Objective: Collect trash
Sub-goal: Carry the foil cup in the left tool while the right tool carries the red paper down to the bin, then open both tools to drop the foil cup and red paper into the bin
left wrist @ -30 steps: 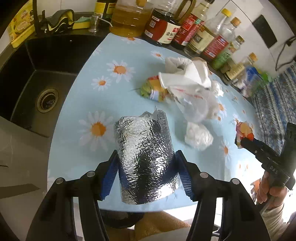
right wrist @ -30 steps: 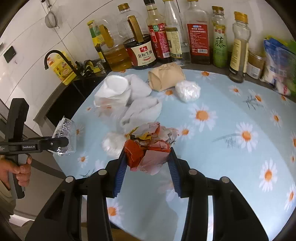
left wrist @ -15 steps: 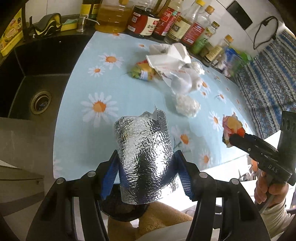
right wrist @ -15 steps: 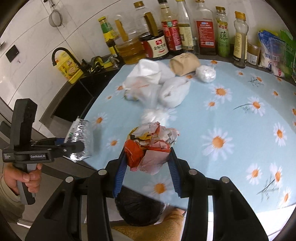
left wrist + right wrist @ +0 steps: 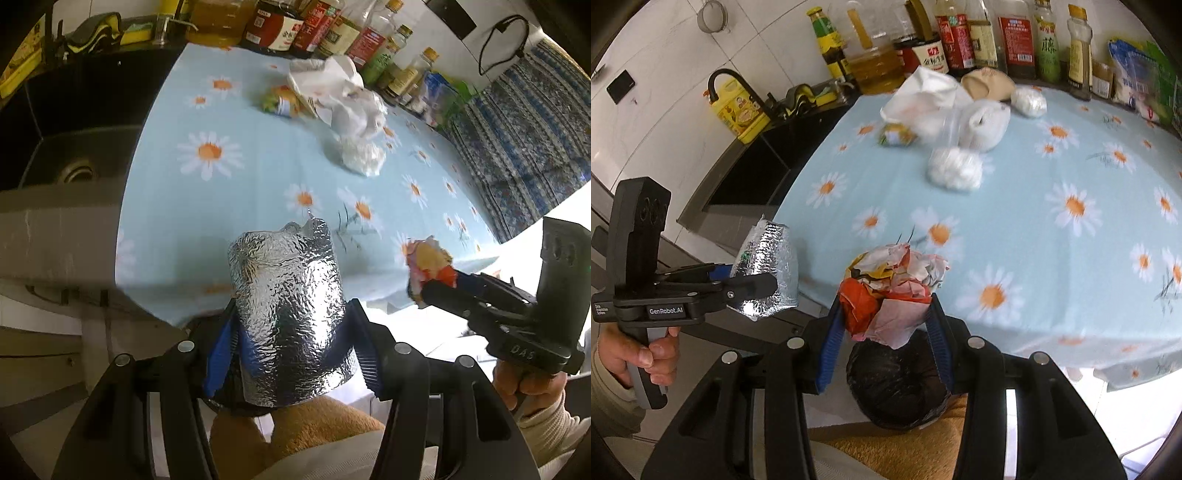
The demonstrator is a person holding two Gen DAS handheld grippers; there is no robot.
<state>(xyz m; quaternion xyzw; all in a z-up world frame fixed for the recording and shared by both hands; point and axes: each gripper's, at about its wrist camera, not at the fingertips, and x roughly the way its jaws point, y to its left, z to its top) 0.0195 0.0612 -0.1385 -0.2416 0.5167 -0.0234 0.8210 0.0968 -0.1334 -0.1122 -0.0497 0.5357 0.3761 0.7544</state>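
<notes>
— While my left gripper (image 5: 291, 347) pinches the foil piece (image 5: 286, 314), what stays hidden from you?

— Its lower edge, tucked behind my fingers (image 5: 218, 350). It's crinkled, silver and curled, held off the table's (image 5: 229, 206) near edge.

— And your right?

— My right gripper (image 5: 884, 332) clamps the crumpled paper wad (image 5: 890, 291), red, pink and yellow, above a black bin bag (image 5: 899, 384) at six o'clock, only partly seen. At twelve o'clock, blurred white bags (image 5: 955, 170) lie on the daisy cloth.

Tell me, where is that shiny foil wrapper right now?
The foil wrapper is clamped in the left gripper, held off the daisy tablecloth's near edge, left of the right gripper's crumpled paper.
</notes>
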